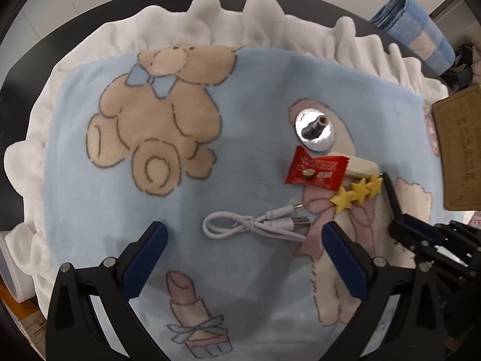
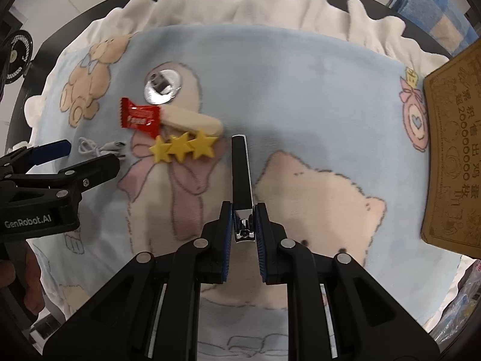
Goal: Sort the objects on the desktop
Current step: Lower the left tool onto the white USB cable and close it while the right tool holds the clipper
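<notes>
- The left claw (image 1: 243,258) hangs wide open and empty, its blue pads astride the coiled white USB cable (image 1: 255,225), probably lined up to take it.
- Just right of the cable, the red candy wrapper (image 2: 139,116) overlaps a cream bar-shaped object (image 2: 195,121), with the yellow three-star clip (image 2: 183,147) touching its lower edge; a silver disc with a dark knob (image 2: 162,87) lies just behind.
- The right claw (image 2: 244,225) is closed tight on the silver nail clipper (image 2: 242,177), gripping its jaw end so the lever points forward.
- Everything rests on a soft blue cartoon blanket (image 1: 240,90) with a white frill, over a dark round bench (image 1: 30,54); a brown cardboard box (image 2: 454,150) sits at right, perhaps the sorting target.
</notes>
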{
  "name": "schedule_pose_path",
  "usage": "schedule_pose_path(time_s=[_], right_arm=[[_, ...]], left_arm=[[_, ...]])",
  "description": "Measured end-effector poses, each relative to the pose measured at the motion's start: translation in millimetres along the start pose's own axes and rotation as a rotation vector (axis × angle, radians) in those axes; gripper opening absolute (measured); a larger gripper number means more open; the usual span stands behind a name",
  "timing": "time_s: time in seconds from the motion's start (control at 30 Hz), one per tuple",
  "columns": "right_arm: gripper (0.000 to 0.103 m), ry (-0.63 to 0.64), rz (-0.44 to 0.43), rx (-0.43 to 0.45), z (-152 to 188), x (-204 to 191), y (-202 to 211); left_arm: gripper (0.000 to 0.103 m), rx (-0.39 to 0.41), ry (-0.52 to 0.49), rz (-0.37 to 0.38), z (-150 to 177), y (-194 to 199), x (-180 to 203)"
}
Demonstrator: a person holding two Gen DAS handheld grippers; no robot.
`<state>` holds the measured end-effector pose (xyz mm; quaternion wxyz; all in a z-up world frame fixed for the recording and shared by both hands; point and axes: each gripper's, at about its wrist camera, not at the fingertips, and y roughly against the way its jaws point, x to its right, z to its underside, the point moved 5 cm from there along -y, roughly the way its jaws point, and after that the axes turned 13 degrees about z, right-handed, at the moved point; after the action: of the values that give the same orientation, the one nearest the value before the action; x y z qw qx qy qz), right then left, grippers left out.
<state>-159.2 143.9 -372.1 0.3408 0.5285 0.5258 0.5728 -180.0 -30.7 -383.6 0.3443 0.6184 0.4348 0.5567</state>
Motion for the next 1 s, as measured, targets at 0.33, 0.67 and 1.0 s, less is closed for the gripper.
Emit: schedule_pose_path(time_s=[0.33, 0.67, 1.0], right_arm=[[0.015, -0.012, -0.014, -0.014, 9.4, 8.7, -4.1], [0.015, -0.021, -0.019, -0.009, 10.3, 9.1, -3.1], [0.014, -0.033, -0.018, 0.004, 11.5, 8.6, 9.0]], left_arm=[[0.082, 0.008, 0.001, -0.033, -1.4, -6.0, 3.6], [0.067, 0.017, -0.014, -0.043, 2.0, -1.4, 2.1], [0.063, 0.021, -0.002, -0.022, 8.4, 25.7, -13.1]])
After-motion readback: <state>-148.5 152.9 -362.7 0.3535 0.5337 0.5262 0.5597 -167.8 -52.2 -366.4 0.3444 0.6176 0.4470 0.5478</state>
